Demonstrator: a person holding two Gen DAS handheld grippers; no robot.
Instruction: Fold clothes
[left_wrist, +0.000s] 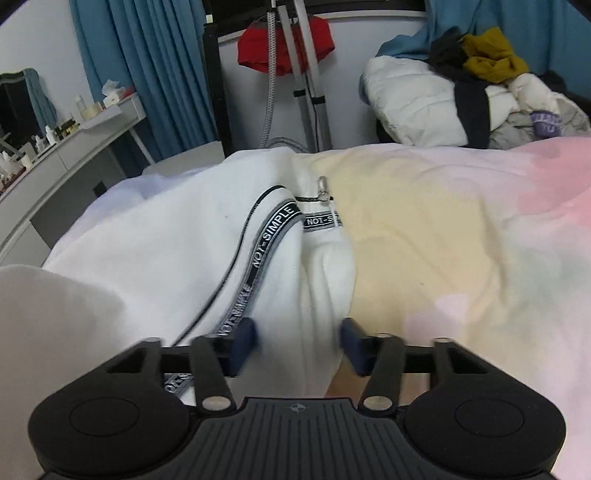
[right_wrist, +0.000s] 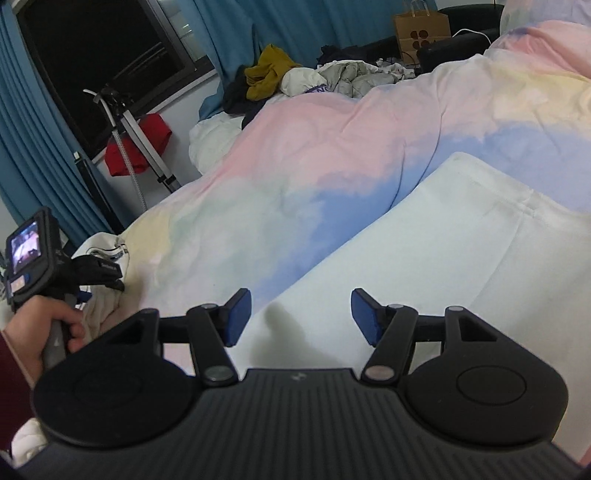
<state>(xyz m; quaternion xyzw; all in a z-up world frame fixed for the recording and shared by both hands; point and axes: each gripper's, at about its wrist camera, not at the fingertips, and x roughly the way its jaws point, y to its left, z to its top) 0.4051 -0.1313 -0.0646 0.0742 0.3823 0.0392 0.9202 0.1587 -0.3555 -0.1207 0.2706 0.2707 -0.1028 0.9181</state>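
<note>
White garment (left_wrist: 207, 258) spread on the pastel duvet (left_wrist: 443, 229), its zipper band (left_wrist: 271, 229) bunched into a ridge between the wide-set pads of the left gripper (left_wrist: 299, 341). Right gripper (right_wrist: 301, 315), equally wide and holding nothing, is seen over a flat white panel (right_wrist: 424, 258). A single-layer pinch is judged likely to drag the fold askew; the soft duvet may lift with it. Open bedding is offered far and right; the clothes pile (left_wrist: 487, 92) bounds the far edge.

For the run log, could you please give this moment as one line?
task: fold clothes | left claw: open, straddling white garment edge | right claw: open over the garment | surface: pastel duvet
</note>
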